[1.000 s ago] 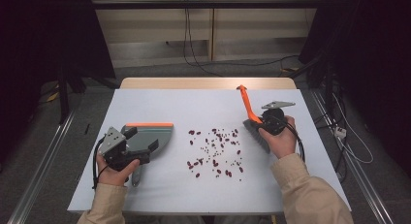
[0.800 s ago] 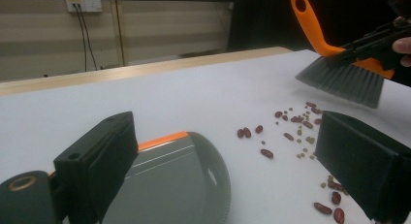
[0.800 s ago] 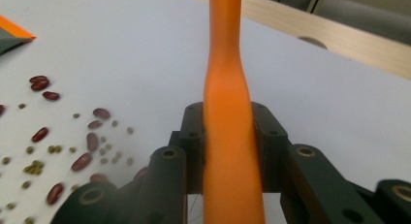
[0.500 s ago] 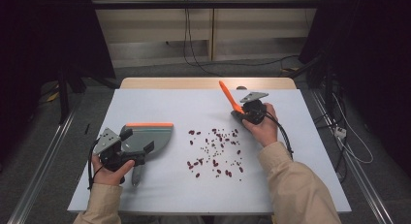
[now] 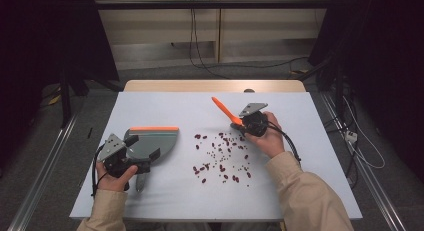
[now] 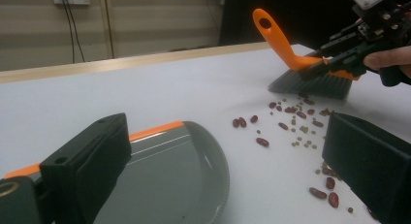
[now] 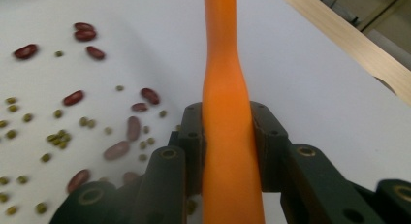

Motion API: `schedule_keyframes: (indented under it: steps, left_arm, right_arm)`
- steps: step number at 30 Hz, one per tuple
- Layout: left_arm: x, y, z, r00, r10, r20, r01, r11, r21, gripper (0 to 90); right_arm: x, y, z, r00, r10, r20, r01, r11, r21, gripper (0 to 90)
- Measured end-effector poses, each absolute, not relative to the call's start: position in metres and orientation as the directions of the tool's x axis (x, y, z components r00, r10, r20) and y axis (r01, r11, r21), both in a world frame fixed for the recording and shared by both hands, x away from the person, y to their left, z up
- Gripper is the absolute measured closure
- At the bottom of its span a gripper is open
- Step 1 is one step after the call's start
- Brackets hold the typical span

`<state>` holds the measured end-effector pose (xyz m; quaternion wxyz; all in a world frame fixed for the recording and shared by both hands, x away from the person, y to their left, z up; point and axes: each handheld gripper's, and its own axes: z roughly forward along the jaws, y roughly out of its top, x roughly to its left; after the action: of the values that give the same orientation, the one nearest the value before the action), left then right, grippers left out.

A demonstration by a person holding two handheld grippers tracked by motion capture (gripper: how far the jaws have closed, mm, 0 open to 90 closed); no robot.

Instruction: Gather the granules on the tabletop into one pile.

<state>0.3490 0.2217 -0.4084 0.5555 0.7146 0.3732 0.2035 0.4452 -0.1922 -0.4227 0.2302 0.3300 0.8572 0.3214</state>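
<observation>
Nothing swept yet: the right gripper (image 5: 239, 125) clamps the orange-handled dark brush (image 6: 310, 81) beside scattered red and green beans (image 5: 222, 156), while the left gripper (image 5: 142, 158) stands wide open around the empty grey plastic dustpan (image 5: 155, 141).

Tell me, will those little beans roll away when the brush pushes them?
Probably some will. The red beans and the tiny green ones look smooth, rounded and loose on the flat table, so they may skitter. The brush has a wide bristle edge, which should herd most toward the dustpan.
</observation>
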Motion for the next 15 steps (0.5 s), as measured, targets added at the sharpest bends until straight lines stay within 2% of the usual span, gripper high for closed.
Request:
schedule_keyframes:
  steps: [13, 15]
  left_arm:
    - [0.347, 0.222, -0.407, 0.641, 0.759, -0.116, 0.299, -0.108, 0.948, 3.3]
    - [0.347, 0.223, -0.406, 0.64, 0.76, -0.112, 0.298, -0.111, 0.948, 3.3]
  right_arm:
    - [0.414, -0.186, -0.42, -0.755, 0.64, -0.144, 0.368, 0.596, 0.714, 70.7]
    - [0.408, -0.183, -0.42, -0.768, 0.62, -0.163, 0.347, 0.616, 0.707, 70.7]
